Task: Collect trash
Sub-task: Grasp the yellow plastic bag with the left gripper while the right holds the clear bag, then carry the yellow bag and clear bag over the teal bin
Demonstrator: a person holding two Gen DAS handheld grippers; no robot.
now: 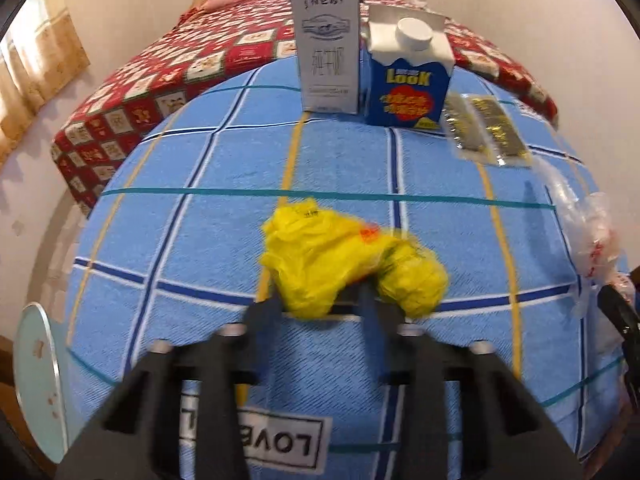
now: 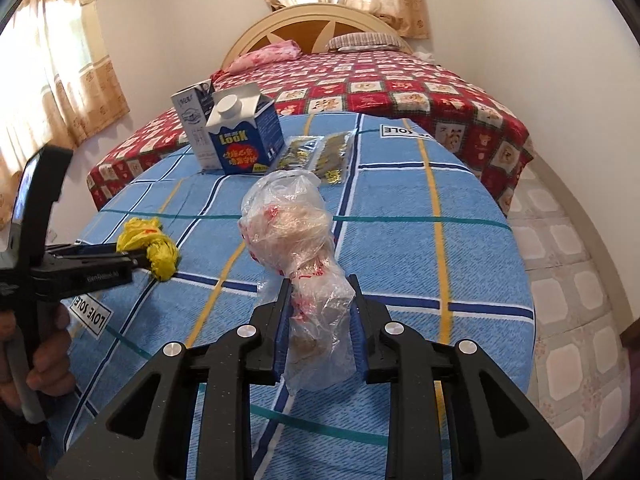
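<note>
Left gripper [image 1: 320, 300]: jaws narrowed onto the near edge of the yellow plastic bag [image 1: 344, 264], pinching it; the crumpled bulk bulges out beyond the fingertips, resting on the cloth.
Right gripper [image 2: 320, 292]: jaws pressed on the lower neck of the clear plastic bag [image 2: 292, 220]; its puffed top stands beyond the fingertips, its tail hangs back between the fingers.
Blue checked cloth [image 2: 400, 240]: covers the round table under both bags.
Far edge: white milk carton [image 1: 326, 48] upright, blue carton [image 1: 408, 76] just right of it, gold-printed wrappers [image 1: 484, 128] lying flat farther right.
Yellow bag versus clear bag: yellow lies left, well apart.
Behind: bed with red patterned quilt [image 2: 400, 80].
</note>
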